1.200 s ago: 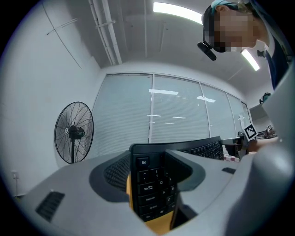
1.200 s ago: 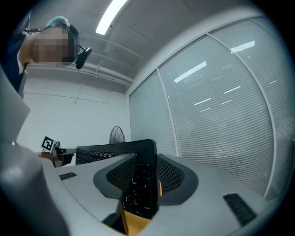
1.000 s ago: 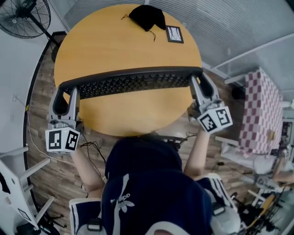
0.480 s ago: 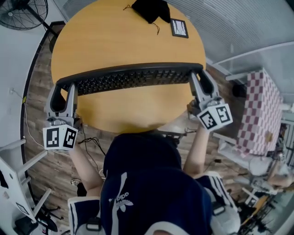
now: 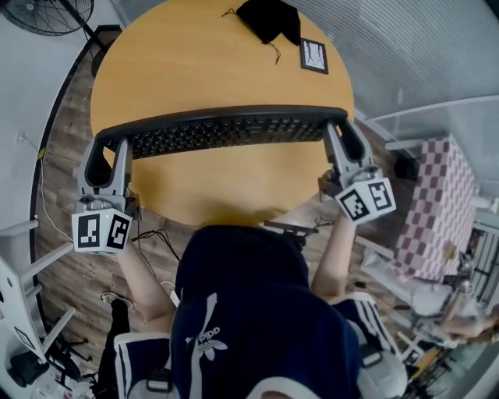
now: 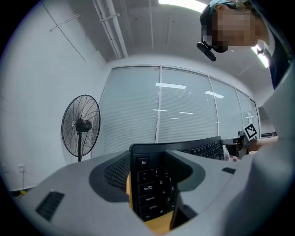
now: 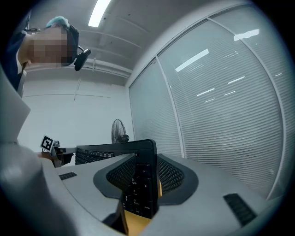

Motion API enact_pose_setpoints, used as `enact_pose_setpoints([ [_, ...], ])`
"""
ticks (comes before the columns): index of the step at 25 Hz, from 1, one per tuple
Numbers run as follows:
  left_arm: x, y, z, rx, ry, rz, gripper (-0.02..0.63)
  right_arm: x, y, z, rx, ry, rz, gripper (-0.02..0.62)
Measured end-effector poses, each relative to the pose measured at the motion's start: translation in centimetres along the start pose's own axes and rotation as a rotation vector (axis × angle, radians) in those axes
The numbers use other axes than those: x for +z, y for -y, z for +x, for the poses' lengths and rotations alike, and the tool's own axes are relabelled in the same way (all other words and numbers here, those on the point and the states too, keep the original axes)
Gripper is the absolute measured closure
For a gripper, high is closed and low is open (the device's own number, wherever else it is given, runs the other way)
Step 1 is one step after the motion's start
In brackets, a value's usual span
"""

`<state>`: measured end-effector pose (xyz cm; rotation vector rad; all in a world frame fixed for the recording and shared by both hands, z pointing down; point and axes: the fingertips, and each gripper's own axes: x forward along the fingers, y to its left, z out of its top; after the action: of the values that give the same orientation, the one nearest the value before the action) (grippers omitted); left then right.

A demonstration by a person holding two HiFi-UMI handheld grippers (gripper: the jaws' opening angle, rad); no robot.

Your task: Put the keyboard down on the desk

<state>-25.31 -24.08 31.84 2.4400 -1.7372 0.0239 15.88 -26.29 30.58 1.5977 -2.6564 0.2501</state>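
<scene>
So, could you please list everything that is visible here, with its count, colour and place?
keyboard: 1, black, across the desk's near half
desk: 1, yellow-brown, round, centre
cloth: 1, black, desk's far edge
card: 1, white with dark frame, right of the cloth
fan: 1, black, on the floor, far left
checked cover: 1, pink and white, right of the desk
left gripper: 1, grey, shut on the keyboard's left end
right gripper: 1, grey, shut on its right end

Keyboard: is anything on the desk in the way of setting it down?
Nothing visible. The keyboard, held at its ends by the left gripper and right gripper, is over bare desk. The black cloth and small card lie at the far edge, clear of it.
</scene>
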Motion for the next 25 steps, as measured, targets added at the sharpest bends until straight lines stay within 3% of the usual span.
enact_pose_setpoints([
  [17, -2.2, 0.2, 1.2, 0.000, -0.051, -0.017, 0.382, -1.9, 1.0, 0.4, -0.001, -0.035, 0.006, 0.465],
  [25, -6.0, -0.2, 2.3, -0.006, -0.127, -0.042, 0.382, -5.6, 1.9, 1.1, -0.018, -0.095, 0.034, 0.465],
])
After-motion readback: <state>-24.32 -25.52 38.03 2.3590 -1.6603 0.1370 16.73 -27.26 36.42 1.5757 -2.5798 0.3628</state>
